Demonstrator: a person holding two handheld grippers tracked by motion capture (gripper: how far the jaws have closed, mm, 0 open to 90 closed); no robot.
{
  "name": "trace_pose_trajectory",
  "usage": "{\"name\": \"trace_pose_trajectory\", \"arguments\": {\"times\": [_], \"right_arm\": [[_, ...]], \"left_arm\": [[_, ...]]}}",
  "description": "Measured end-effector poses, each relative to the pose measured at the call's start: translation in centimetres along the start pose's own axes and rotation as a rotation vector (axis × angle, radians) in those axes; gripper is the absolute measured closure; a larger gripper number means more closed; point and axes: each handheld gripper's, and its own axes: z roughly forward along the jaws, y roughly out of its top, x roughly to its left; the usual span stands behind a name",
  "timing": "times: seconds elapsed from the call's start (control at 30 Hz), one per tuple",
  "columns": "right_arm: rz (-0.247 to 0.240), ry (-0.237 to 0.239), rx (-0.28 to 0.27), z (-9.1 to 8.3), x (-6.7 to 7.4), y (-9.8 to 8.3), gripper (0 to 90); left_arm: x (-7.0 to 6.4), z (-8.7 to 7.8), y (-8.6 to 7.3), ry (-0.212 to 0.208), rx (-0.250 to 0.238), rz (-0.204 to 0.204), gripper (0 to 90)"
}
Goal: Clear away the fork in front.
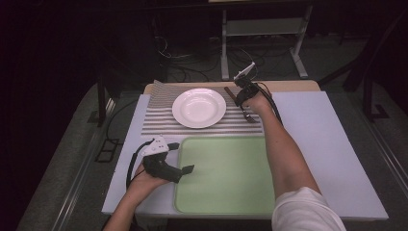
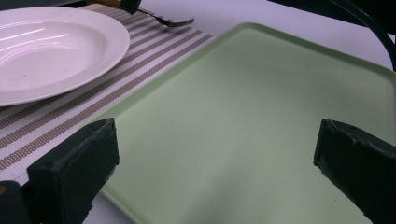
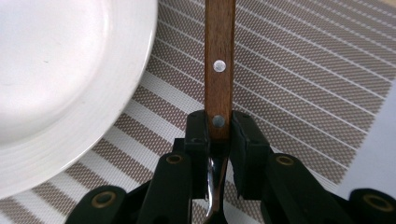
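My right gripper (image 3: 218, 135) has its jaws pinching the brown wooden handle of a metal fork (image 3: 219, 65), gripping it at the lower of its two rivets, where wood meets steel. The fork lies over the striped woven placemat (image 3: 299, 79), just beside the round white ceramic plate (image 3: 60, 79) that sits on that mat. In the high view the fork (image 1: 248, 115) shows its tines pointing toward me, right of the plate (image 1: 198, 107), at the far side of the bench (image 1: 332, 144).

My left gripper (image 1: 178, 168) hovers with its jaws spread wide and holding nothing, at the left edge of the pale green rectangular plastic tray (image 1: 226, 178). In the left gripper view the tray (image 2: 243, 121) lies bare between the jaws, touching the mat's near edge.
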Motion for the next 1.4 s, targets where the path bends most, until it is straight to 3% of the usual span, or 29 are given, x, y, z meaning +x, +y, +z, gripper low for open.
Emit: {"name": "trace_pose_trajectory", "arguments": {"times": [0.37,0.6,0.8,1.4], "right_arm": [[0.006,0.081,-0.103,-4.2,-1.5,-3.3,77.6],[-0.019,0.125,-0.179,-7.2,-1.1,-5.8,77.6],[-0.046,0.149,-0.228,-9.4,-0.8,-7.7,77.6],[-0.112,0.24,-0.359,-12.0,0.3,-14.3,77.5]], "left_arm": [[0.0,0.0,0.0,0.008,-0.005,-0.001,0.0],[-0.3,0.1,0.1,0.014,0.002,0.014,0.0],[0.0,-0.2,0.1,0.032,-0.014,-0.001,0.0],[0.0,0.7,-0.1,0.035,0.026,0.01,0.0]]}}
